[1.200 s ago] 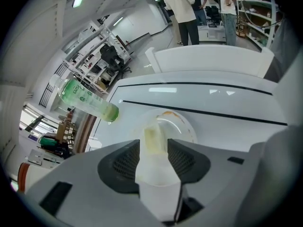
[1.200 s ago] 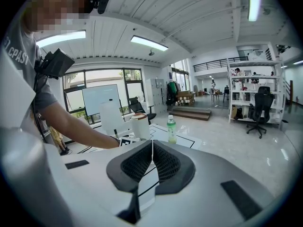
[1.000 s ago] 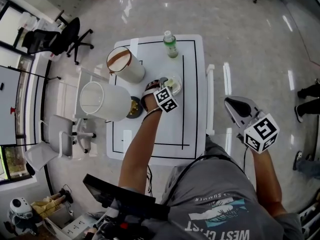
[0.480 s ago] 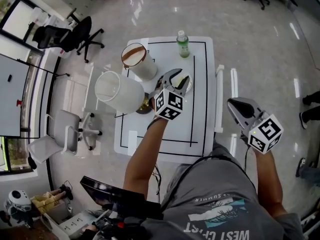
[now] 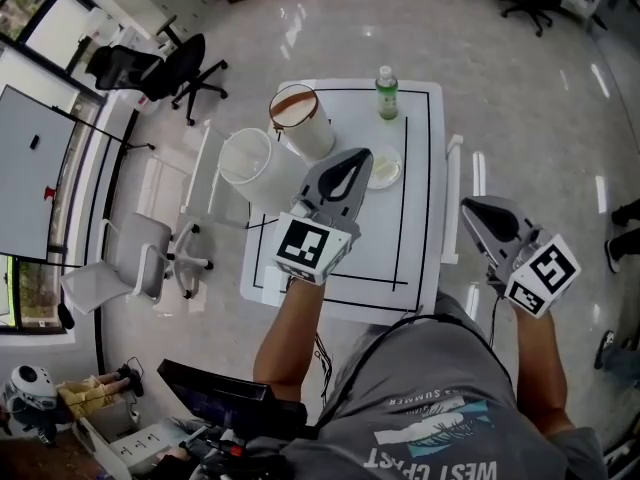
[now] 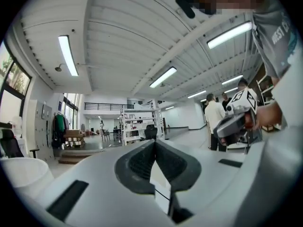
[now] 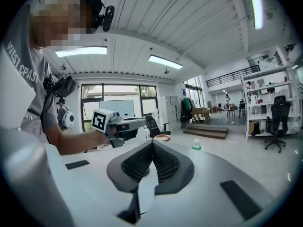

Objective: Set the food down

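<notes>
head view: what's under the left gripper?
Bare white table. The left gripper, shut and empty, covers a strip of tabletop and the white bucket's near edge. The plate shows beside its tip.

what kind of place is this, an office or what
Probably an open office or lab workspace: rolling office chairs on a polished floor, open shelving across the hall, and a white table marked with black tape.

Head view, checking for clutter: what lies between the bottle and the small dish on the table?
Nothing; the head view shows only bare white table between the bottle and the dish.
</notes>
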Available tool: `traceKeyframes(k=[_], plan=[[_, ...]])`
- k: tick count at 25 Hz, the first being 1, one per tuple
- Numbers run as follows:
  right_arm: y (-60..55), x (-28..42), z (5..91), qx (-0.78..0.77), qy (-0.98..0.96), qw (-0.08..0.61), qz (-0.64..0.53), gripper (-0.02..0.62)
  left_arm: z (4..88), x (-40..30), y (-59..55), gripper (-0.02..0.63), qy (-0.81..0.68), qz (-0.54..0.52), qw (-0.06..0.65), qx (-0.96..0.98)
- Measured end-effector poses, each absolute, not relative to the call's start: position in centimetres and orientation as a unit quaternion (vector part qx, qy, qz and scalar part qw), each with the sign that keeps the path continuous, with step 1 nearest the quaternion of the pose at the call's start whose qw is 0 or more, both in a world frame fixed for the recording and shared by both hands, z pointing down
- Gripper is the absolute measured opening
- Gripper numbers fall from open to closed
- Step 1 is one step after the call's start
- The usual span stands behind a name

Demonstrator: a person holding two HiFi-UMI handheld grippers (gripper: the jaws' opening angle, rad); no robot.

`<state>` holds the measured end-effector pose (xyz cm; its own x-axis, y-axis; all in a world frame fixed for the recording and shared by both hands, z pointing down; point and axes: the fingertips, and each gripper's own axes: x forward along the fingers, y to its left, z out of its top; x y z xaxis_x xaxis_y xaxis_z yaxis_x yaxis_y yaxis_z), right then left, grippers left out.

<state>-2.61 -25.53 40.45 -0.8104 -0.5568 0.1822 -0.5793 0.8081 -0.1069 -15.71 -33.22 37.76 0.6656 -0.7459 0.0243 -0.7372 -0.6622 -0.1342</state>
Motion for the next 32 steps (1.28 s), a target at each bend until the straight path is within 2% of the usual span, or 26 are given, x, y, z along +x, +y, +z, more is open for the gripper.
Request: traceKeyframes(k=[5,19,26,32], plan=[[-23.5,-3.4,37.8,0.292,-0.954,0.051,0.054,0.006,34.3,-19.3,-28.9,0.008,0.427,0.015,0.053,-0.902],[-17.8,-3.6,31.6,0.255,-0.966,0.029,-0.011,0.006,29.0,-23.3,-19.6,0.008,0.485,0.047,0.089,-0.869],[-14.0,-1.6,29.3,0.218,-0.975,0.015,-0.027,0.006,28.3,-21.6,-13.5,0.008,0.517,0.023,0.097,-0.85],[-9.6,4.2,28.1,0.21,-0.977,0.031,-0.034,0.006,28.2,-15.5,-8.9,0.008,0.528,0.014,0.077,-0.845]])
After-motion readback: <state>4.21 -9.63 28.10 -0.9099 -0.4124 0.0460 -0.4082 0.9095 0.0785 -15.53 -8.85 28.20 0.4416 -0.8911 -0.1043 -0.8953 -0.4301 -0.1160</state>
